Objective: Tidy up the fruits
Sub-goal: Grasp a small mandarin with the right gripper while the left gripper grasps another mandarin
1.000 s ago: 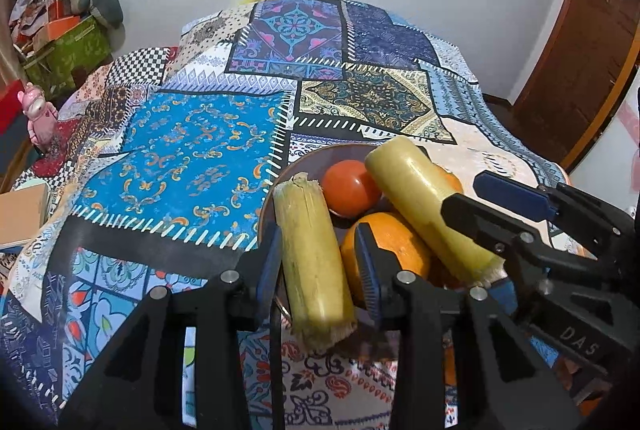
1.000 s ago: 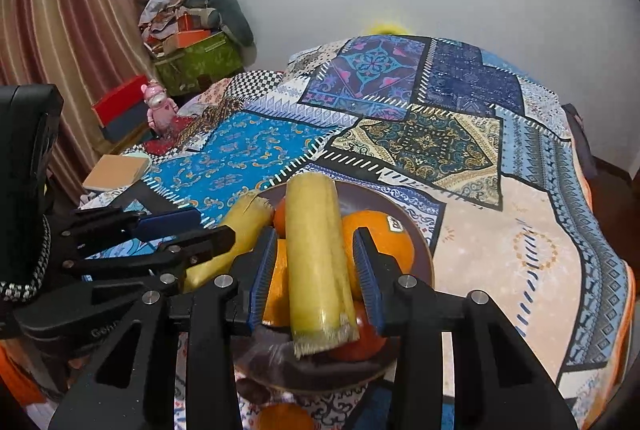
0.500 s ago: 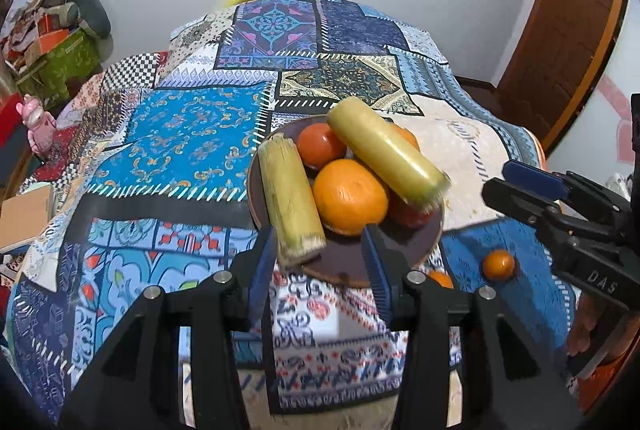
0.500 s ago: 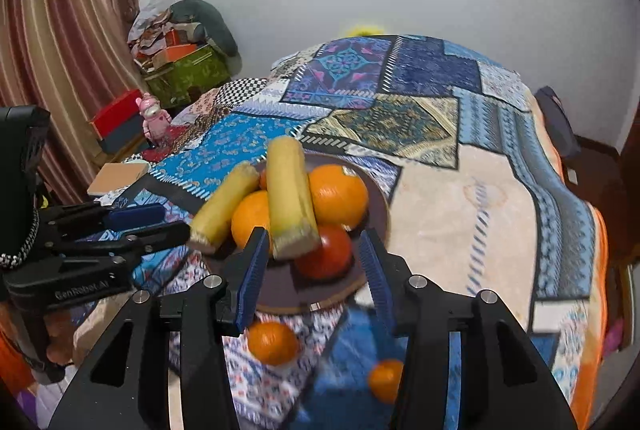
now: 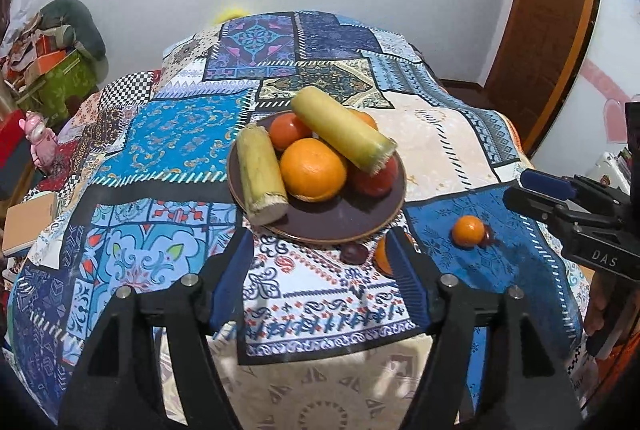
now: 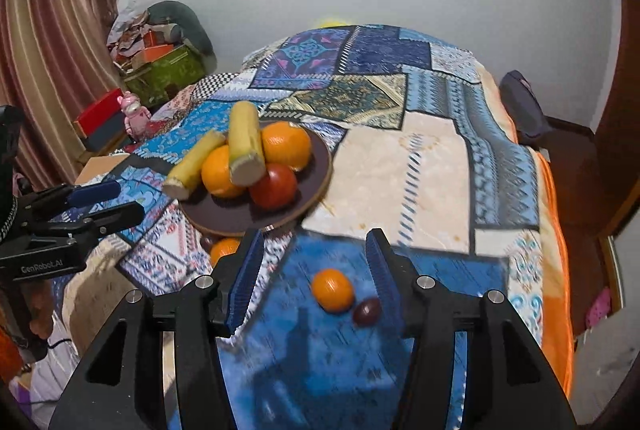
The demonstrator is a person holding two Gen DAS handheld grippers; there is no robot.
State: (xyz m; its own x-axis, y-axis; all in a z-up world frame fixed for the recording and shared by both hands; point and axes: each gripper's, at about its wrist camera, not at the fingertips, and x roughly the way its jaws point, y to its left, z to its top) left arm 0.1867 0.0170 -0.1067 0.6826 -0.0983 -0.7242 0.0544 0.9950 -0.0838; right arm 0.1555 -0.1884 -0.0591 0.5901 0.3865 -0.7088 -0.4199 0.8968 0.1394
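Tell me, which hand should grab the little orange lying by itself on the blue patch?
Probably the right. The right gripper is open, and the little orange lies between its fingers in its view. The left gripper, also open, faces the plate, with that orange off to its side.

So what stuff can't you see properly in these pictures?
- Small orange, left wrist view: mostly hidden behind the left gripper finger.
- Dark fruit, right wrist view: motion blur, kind unclear.
- Rear orange on the plate, left wrist view: covered by a sugarcane piece.
- Right gripper: open, empty.
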